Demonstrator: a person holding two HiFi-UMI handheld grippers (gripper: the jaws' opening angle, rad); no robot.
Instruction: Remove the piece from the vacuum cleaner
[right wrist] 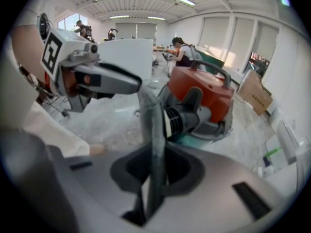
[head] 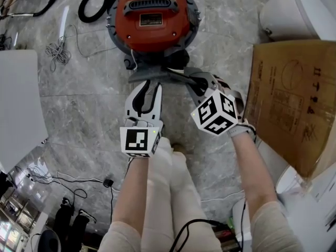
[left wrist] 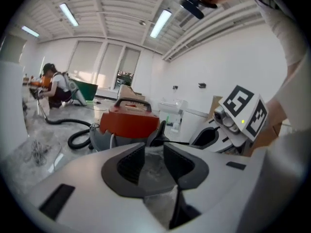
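The red vacuum cleaner (head: 151,14) stands on the marble floor at the top of the head view. At its near side, on a black ribbed connector (right wrist: 183,118), sits a grey nozzle piece (head: 157,76). My right gripper (head: 198,84) is shut on that grey piece (right wrist: 151,125), which runs upright between its jaws. My left gripper (head: 147,92) hangs just left of it, open, with only floor between its fingers. The left gripper view shows the vacuum (left wrist: 129,123) ahead and the right gripper's marker cube (left wrist: 243,110) to the right.
A cardboard box (head: 294,98) stands at the right with a white appliance (head: 294,9) behind it. A black hose (head: 94,4) curls at the vacuum's left. A white panel (head: 18,98) and loose cables (head: 55,51) lie left. People work at the room's far end.
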